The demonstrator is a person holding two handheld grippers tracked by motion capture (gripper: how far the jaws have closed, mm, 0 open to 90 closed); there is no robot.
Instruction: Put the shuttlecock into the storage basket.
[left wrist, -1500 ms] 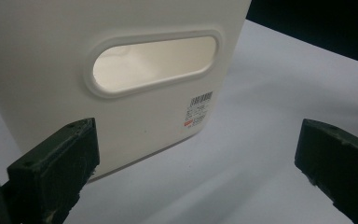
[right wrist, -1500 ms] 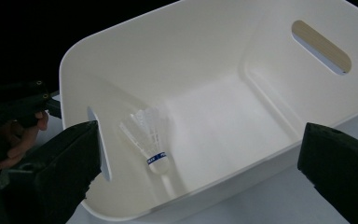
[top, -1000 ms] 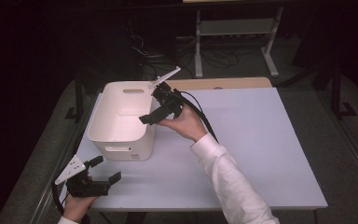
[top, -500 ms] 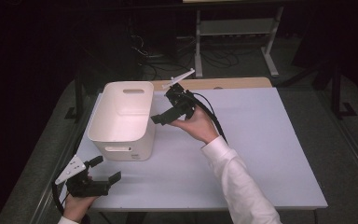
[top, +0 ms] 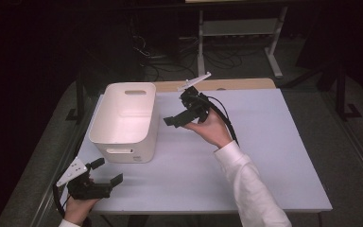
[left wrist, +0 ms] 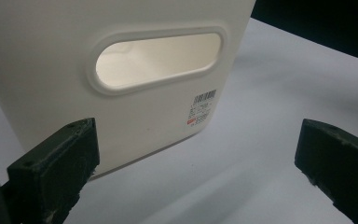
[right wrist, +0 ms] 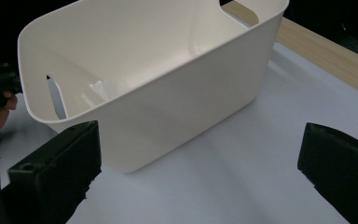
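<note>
white plastic bin (top: 123, 120) standing upright on the pale table (top: 264, 156), toward its left and far part, with the open top facing up and nothing visible inside. the right gripper (top: 175, 119) is held in the air just beside the bin's right long wall, apart from it, jaws spread wide and holding nothing; in the right gripper view the bin (right wrist: 158, 88) lies ahead between and beyond the two jaws. the left gripper (top: 105, 174) sits low at the near left corner of the table, just in front of the bin's near end wall, jaws likewise spread and empty; in the left gripper view the end wall (left wrist: 121, 70) fills the space ahead. judged from this arrangement, the work on the bin is at an early or between-steps stage: neither tool grips it, and any grasping, lifting or shifting appears yet to be done. the bin has smooth, slightly tapered walls, rounded corners and a rolled rim; each end wall carries an oval handle slot (left wrist: 156, 60), and a small barcode label (left wrist: 201, 106) sits below the near slot. a strip of bare wood (top: 236, 84) runs along the table's far edge.
</note>
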